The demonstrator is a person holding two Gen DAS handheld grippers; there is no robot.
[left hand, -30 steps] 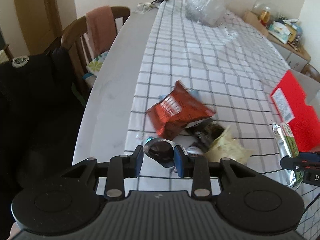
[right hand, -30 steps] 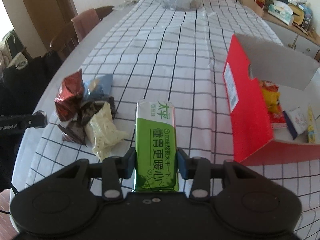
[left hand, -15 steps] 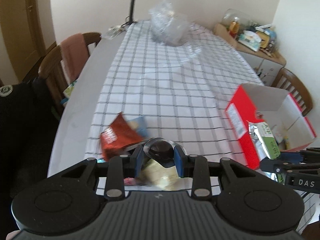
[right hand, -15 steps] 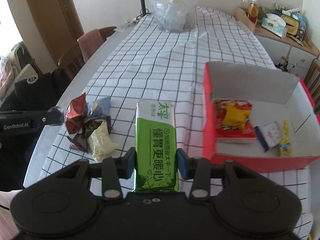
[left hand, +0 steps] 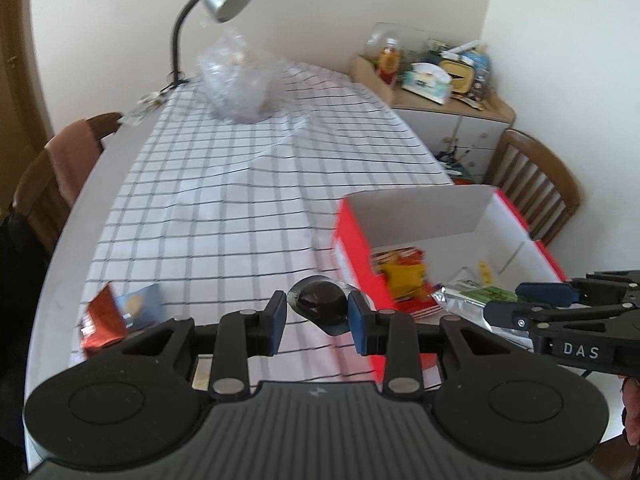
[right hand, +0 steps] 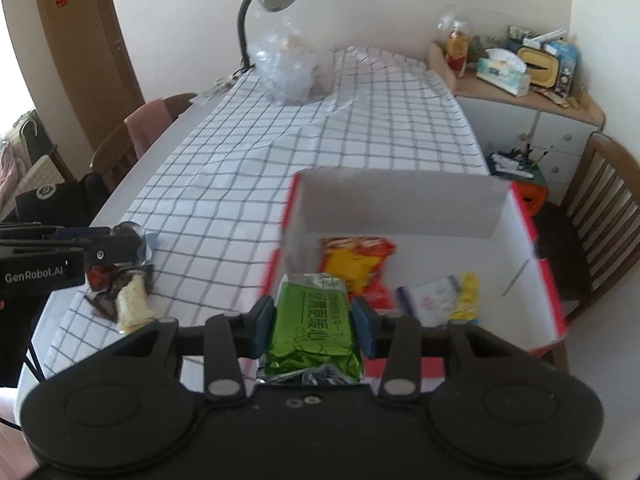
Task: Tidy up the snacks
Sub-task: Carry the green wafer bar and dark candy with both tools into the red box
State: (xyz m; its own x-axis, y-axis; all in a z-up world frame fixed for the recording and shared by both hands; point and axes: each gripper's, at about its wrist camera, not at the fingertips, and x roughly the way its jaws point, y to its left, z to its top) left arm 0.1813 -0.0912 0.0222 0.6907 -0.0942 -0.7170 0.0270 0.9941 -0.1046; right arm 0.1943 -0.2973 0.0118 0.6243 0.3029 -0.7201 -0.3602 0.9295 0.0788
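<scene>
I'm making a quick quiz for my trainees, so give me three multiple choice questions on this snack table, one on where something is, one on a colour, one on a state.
1. Where does the yellow and red chip bag lie?
A. in the red box
B. on the chair
C. under the lamp

2. What colour is the packet in the right claw?
A. blue
B. green
C. white

3. What state is the left claw in?
A. open, holding nothing
B. out of view
C. shut on a dark round snack

Answers: 1 A, it lies on the box floor; 2 B, green foil shows between the fingers; 3 C, both pads press the snack.
</scene>
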